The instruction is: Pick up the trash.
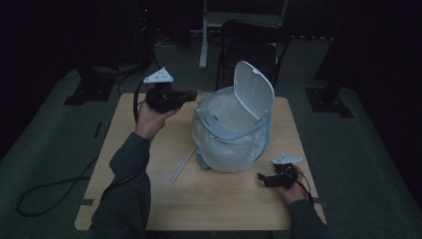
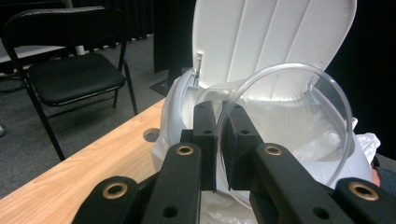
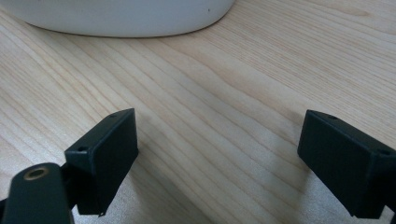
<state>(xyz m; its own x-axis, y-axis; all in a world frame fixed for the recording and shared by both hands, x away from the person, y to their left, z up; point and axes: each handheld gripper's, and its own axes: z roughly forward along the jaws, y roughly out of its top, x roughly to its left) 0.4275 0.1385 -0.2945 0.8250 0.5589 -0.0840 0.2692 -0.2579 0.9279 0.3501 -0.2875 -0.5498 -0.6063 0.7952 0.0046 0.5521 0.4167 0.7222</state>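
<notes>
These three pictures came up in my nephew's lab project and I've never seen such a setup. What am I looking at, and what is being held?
A person sits at a wooden table holding a hand-operated two-jaw gripper in each hand. The high view looks down from above; each of the other two is shot from a camera riding on one gripper. On the table stands a white bin lined with a plastic bag, its lid flipped up. The left gripper pinches the rim of a clear plastic cup beside the bin. The right gripper rests low over the bare wood, jaws wide apart, holding nothing.
</notes>
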